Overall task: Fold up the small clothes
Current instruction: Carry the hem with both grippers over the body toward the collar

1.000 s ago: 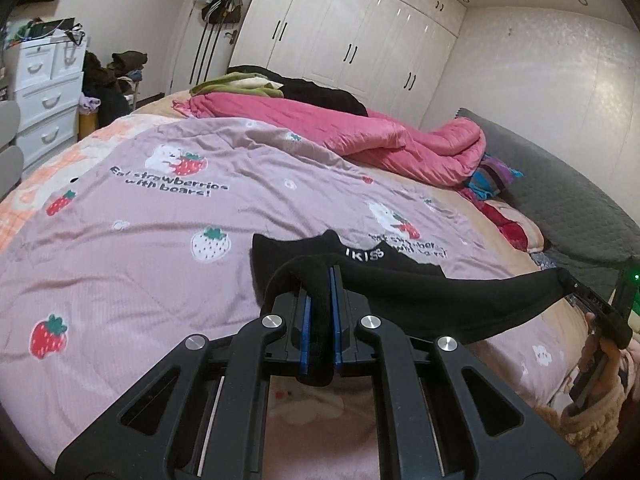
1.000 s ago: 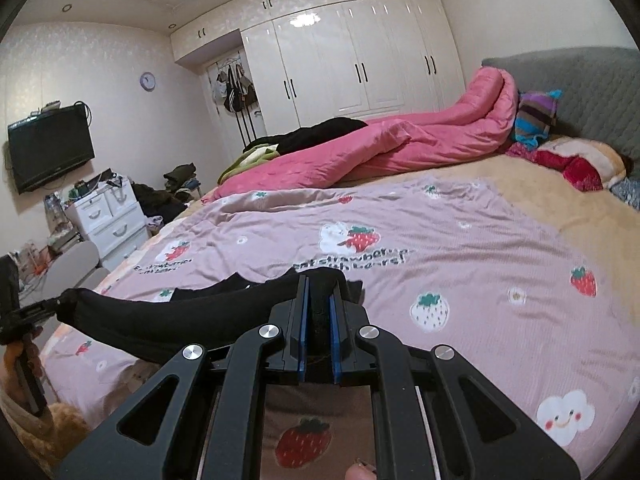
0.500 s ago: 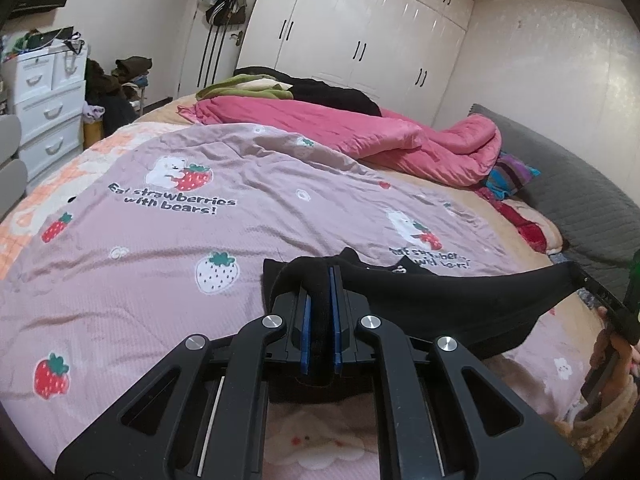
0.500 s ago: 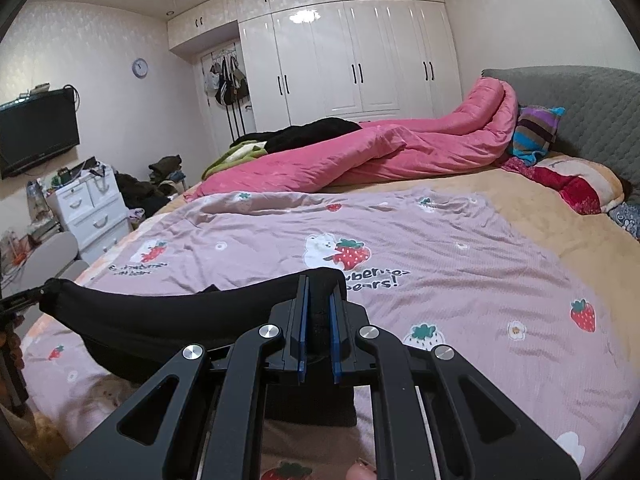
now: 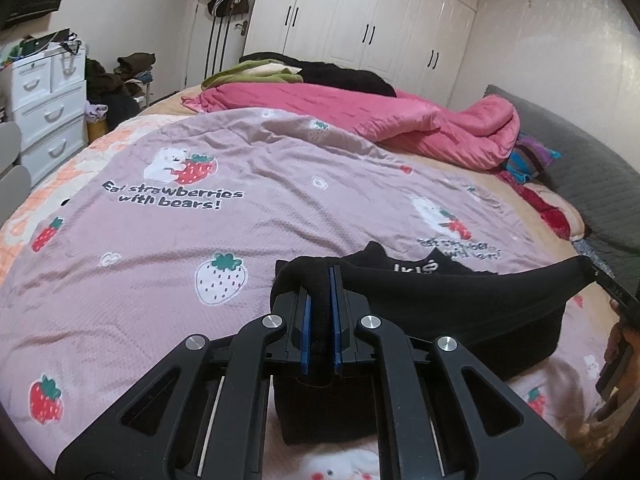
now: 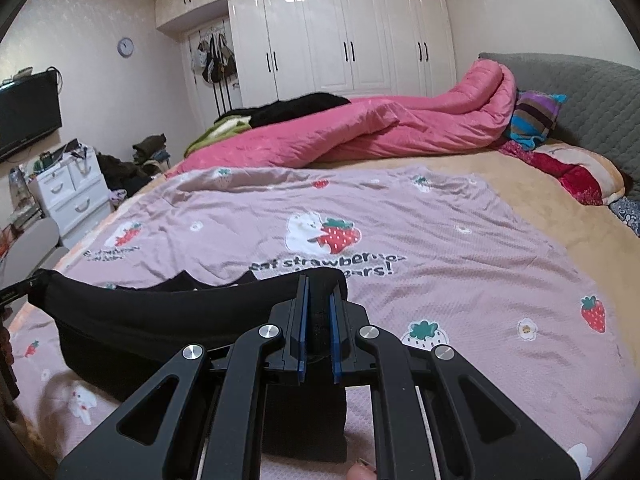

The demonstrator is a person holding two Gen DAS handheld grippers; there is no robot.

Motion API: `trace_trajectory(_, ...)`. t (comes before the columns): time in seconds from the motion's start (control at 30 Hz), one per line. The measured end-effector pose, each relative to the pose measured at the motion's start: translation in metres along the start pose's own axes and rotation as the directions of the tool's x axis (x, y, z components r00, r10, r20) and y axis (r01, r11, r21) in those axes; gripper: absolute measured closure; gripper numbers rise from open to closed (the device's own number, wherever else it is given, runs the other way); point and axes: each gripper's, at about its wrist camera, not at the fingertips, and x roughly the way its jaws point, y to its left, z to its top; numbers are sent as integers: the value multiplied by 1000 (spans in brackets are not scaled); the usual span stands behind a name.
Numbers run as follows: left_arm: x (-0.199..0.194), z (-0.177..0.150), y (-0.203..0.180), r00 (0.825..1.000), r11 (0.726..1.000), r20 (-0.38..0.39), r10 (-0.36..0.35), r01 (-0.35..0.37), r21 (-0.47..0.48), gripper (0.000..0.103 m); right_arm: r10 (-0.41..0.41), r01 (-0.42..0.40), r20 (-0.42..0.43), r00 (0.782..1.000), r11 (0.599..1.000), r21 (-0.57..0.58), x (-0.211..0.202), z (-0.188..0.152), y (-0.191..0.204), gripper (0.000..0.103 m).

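Note:
A small black garment (image 5: 448,304) with white lettering is stretched between my two grippers above the strawberry-print bedspread (image 5: 240,216). My left gripper (image 5: 319,280) is shut on one corner of its upper edge. My right gripper (image 6: 319,288) is shut on the other corner. The black garment (image 6: 160,316) hangs doubled below the taut edge, and its lower part rests on the bedspread (image 6: 440,264). The right gripper shows at the right edge of the left wrist view (image 5: 612,288).
A pink quilt (image 5: 380,120) and dark clothes lie at the far side of the bed. Pillows (image 6: 560,160) and a grey headboard (image 6: 592,100) are on the right. White drawers (image 5: 48,108) stand left of the bed. White wardrobes (image 6: 340,40) line the far wall.
Both grippers have moved forward over the bed with the garment and lowered it. Its hanging part now folds onto the bedspread.

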Motion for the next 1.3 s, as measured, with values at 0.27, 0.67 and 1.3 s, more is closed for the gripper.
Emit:
trace_trajectory(0.27,52,-9,8,997,999,-69,43,-42,18,100,-27,28,-95,995,999,15,50,-14,-2,95)
trace_trajectory(0.67,64,-20,-2,992,995,-90,86,-80,61,71,-112,104,-130,985,993,-63,72,-41,7,70)
trace_trajectory(1.3,65,-74,-57,975,977,-222,28,20,212,89,-4,-33,-242,970,988,-148,68,-82,39,78)
